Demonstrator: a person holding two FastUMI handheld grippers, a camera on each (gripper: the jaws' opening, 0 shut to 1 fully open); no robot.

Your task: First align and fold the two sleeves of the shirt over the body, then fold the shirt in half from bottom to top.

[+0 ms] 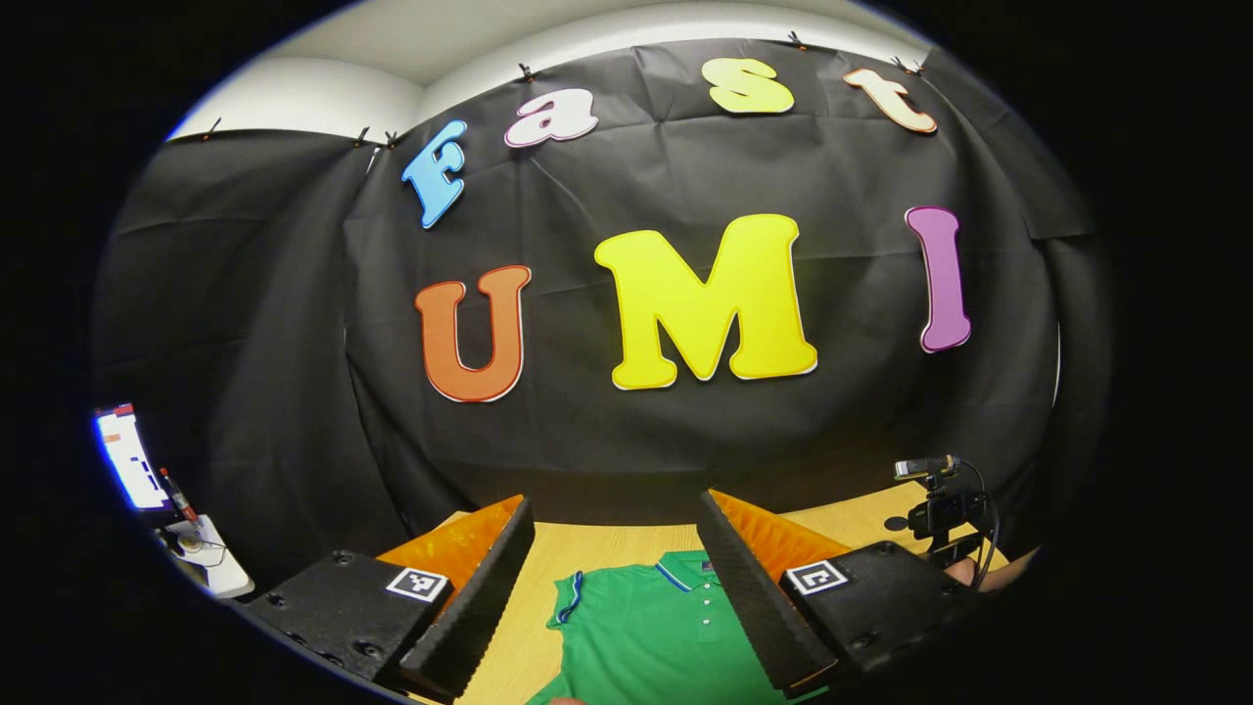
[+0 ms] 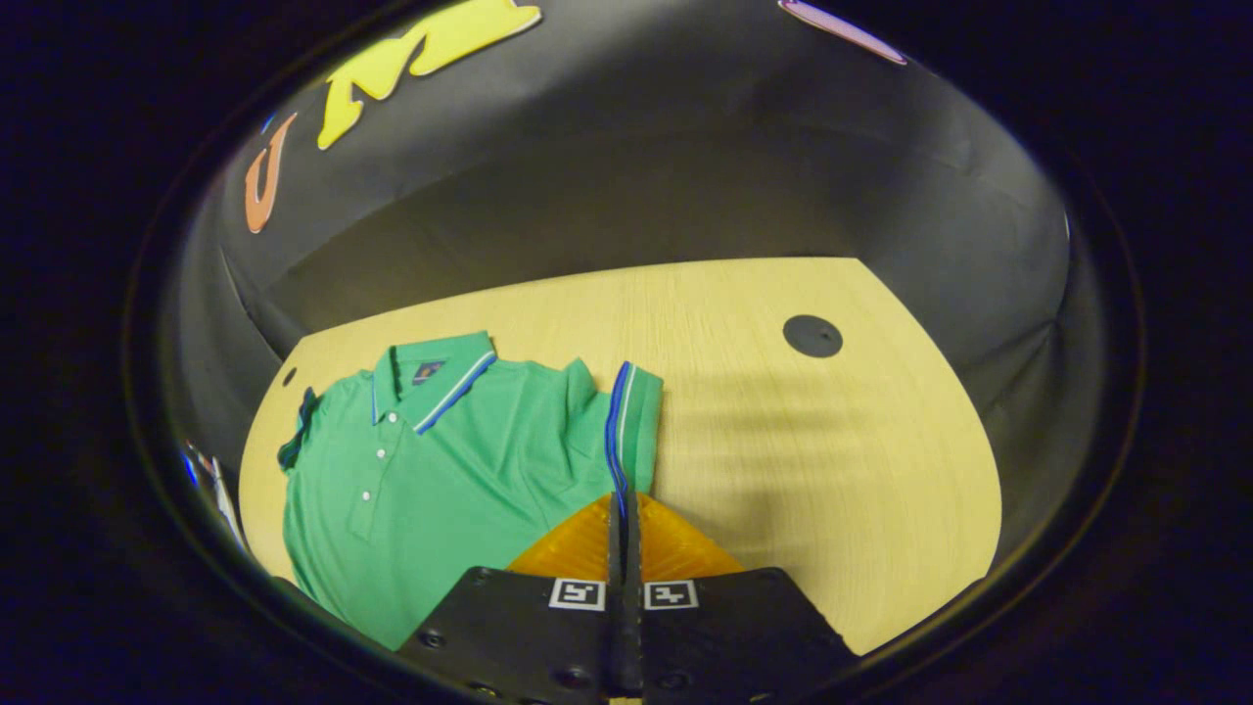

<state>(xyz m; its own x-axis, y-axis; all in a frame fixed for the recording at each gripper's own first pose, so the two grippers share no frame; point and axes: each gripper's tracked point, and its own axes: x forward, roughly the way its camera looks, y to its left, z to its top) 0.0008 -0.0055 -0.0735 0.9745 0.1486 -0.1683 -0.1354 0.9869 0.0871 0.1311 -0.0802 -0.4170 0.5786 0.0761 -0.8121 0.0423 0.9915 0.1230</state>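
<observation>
The green polo shirt (image 2: 440, 470) lies flat on the pale wooden table (image 2: 832, 460), sitting in the lower left of the right gripper view, collar (image 2: 431, 377) toward the upper left and body running down toward the bottom edge, so its long axis goes from collar to hem, slightly tilted. It looks like soft, light knit cloth that will drape, crease and slide a little on the smooth wood rather than hold a shape, so it is best taken by an edge such as a sleeve cuff or the hem. The right gripper (image 2: 621, 519) has its fingers pressed together at the striped cuff of one sleeve (image 2: 626, 431), which reaches out toward the centre of the frame; whether cloth is truly pinched between them cannot be told. In the left gripper view, the left gripper (image 1: 617, 597) has its fingers spread wide, holding nothing, raised above the shirt (image 1: 646, 636), which shows at the bottom centre with the collar toward the upper right.
</observation>
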